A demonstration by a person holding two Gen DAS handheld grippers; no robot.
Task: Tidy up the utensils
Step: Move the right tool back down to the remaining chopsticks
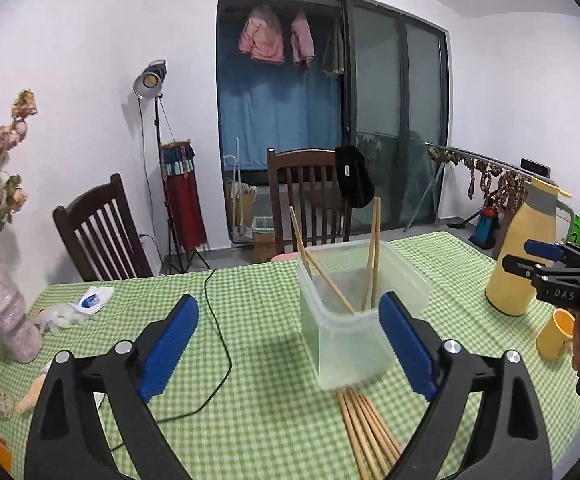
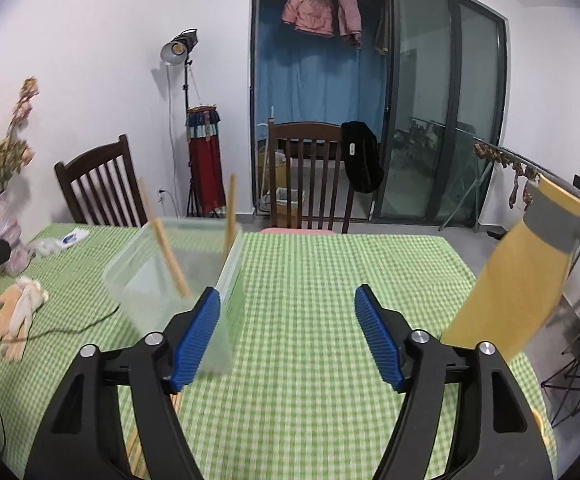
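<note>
Nearest the left camera, the left tool [image 1: 287, 344] is standing wide open and gripping nothing. A bundle of loose chopsticks [image 1: 366, 432] is lying on the green checked bench [image 1: 249, 420] at the lower middle of that view, touching the foot of a clear plastic tub [image 1: 354, 312]. A few chopsticks already in the tub [image 1: 374, 252] are leaning against its walls. In the right camera, the right tool [image 2: 287, 340] is also standing open and empty over bare cloth, with the tub at its left.

The step in hand seems to be gathering the loose sticks; next, a tool probably needs to come down and close on the bundle.

A yellow jug [image 1: 526, 248] and yellow cup [image 1: 556, 334] are sitting at right, a vase of dried flowers [image 1: 1, 312] at left. Beyond, two wooden chairs [image 1: 310, 196] are facing a white wall, a studio lamp [image 1: 151, 78] and a dark glass door [image 1: 398, 120].
</note>
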